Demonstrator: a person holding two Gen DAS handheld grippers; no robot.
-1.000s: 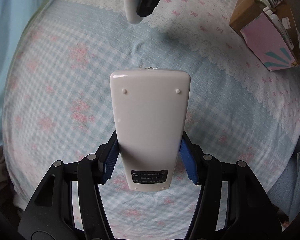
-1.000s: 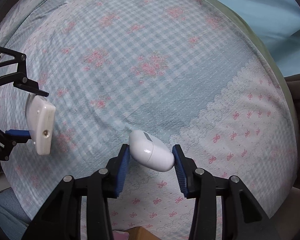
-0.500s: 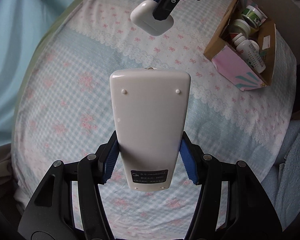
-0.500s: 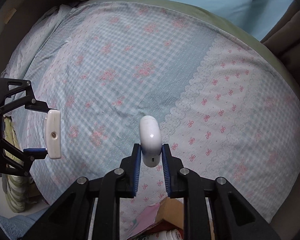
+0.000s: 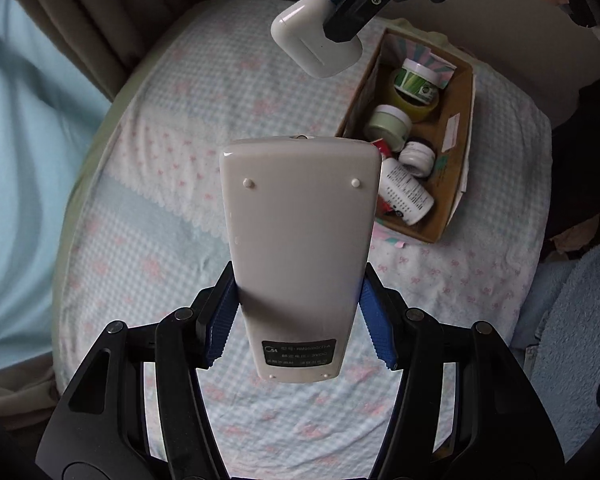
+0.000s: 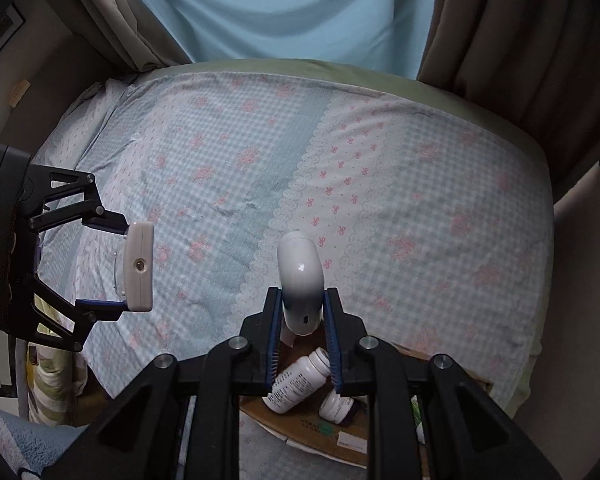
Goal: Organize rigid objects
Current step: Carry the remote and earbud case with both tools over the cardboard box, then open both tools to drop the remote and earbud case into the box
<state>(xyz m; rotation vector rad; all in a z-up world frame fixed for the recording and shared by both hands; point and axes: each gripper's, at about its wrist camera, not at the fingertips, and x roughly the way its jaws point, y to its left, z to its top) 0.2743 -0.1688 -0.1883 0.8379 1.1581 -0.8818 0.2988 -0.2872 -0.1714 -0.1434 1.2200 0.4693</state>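
While both grippers hang over the bed (image 6: 420, 168), curtains (image 6: 500, 20) frame it.
Left gripper (image 5: 298, 316) fingers clamp a remote (image 5: 300, 248); right gripper (image 6: 302, 320) fingers pinch a white case (image 6: 300, 276) above the cardboard box (image 5: 460, 168).

Both wrist views downward, bed (image 5: 172, 208) shared.

Black label (image 5: 299, 351) on the remote's (image 5: 300, 232) back, only "3VDC" legible; bottle labels too small.

Two hand-held grippers, left (image 5: 298, 320) and right (image 6: 300, 324); one remote (image 5: 300, 248), one earbud case (image 5: 314, 38), one cardboard box (image 5: 458, 152) beyond the left gripper holding five containers.
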